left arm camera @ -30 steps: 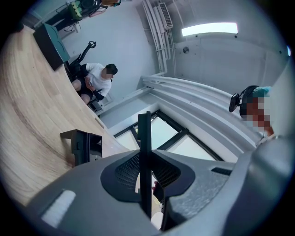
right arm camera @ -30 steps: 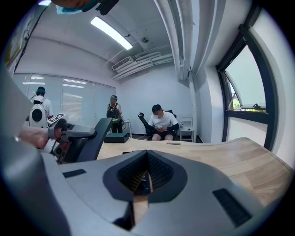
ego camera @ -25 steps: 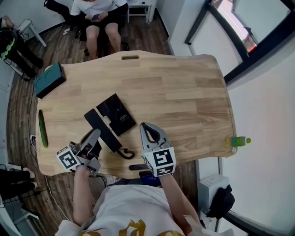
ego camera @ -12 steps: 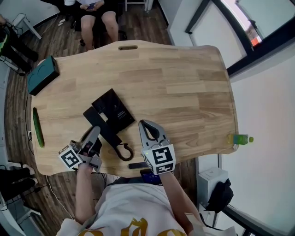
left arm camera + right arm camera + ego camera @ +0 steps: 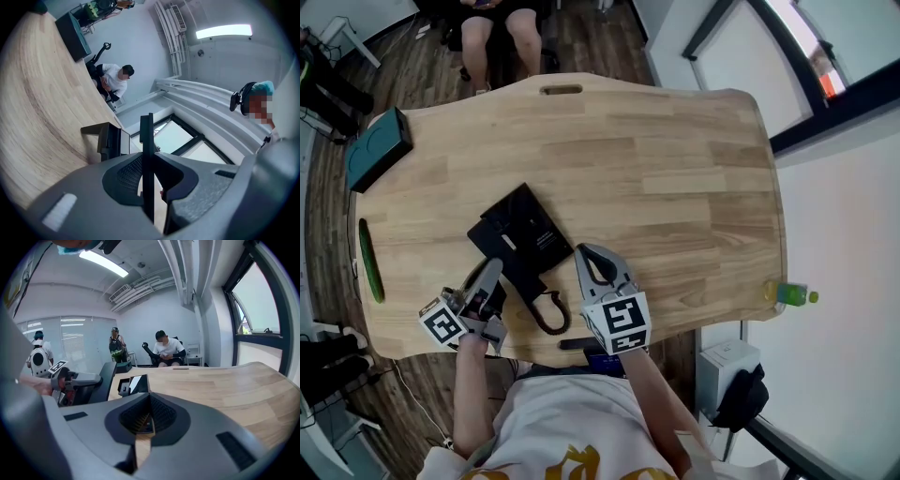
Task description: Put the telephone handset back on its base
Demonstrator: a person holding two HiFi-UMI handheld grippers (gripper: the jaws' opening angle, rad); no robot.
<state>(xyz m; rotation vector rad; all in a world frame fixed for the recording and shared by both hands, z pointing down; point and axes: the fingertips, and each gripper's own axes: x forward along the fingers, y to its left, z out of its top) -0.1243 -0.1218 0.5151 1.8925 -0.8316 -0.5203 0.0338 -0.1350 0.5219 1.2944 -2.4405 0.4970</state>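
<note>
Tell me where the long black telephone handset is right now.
The long black telephone handset sits in the head view's lower left, slanted along the near-left edge of the flat black base, held by the left gripper.

Bright, even daylight — ceiling strip light (image 5: pixel 224 32) glares; 2 gripper views bulge fisheye, edges dark.

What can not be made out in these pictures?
- Head view: whether the handset sits fully in the base; black on black, too small.
- Left gripper view: the handset's shape; it stands edge-on between the left gripper's shut jaws.
- Head view: the dark thing at the table's near edge; the right gripper's cube covers part.
</note>
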